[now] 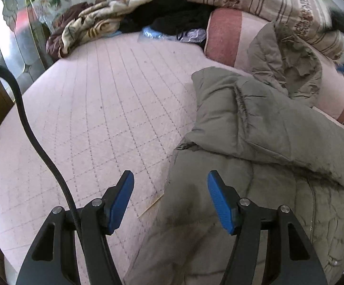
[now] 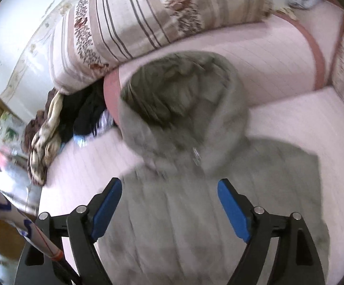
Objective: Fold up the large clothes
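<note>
A large grey-green padded hooded coat (image 1: 255,142) lies on the pink quilted bed (image 1: 100,118). In the left wrist view one sleeve is folded across the body and the hood (image 1: 285,64) rests against a pink bolster. My left gripper (image 1: 170,178) is open and empty, just above the coat's lower left edge. In the blurred right wrist view the coat (image 2: 172,213) lies flat with its hood (image 2: 179,102) toward the bolster. My right gripper (image 2: 169,185) is open and empty, hovering over the coat's chest.
A striped floral duvet (image 2: 148,23) is piled at the back on the pink bolster (image 2: 278,54). A heap of brown, cream and black clothes (image 1: 115,19) lies at the far left corner. A black cable (image 1: 29,128) hangs at my left.
</note>
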